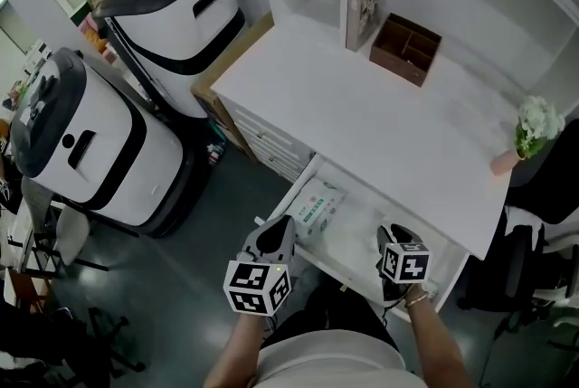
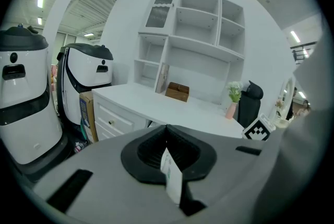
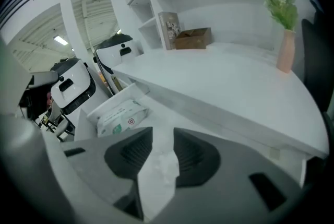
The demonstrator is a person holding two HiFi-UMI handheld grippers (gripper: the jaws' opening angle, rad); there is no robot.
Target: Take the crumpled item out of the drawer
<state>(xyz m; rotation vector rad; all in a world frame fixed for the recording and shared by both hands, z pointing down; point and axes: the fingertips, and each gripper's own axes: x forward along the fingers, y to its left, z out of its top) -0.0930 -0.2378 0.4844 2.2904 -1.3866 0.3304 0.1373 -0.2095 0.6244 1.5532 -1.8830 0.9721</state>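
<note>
Right gripper (image 3: pixel 163 134) clamps the crumpled item (image 3: pixel 159 171) between its jaws, over the right end of the open drawer (image 1: pixel 357 232). A wipes pack (image 1: pixel 317 205) lies at the drawer's left end. Near the drawer's left front corner, the left gripper (image 2: pixel 167 129) is closed on a thin white slip (image 2: pixel 171 173).

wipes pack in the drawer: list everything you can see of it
The wipes pack is a soft white plastic pouch, puffy and wrinkled, with green print and a small red mark. It lies flat at the left end of the open drawer, near the side wall. The left gripper hangs close beside it; contact cannot be told.
</note>
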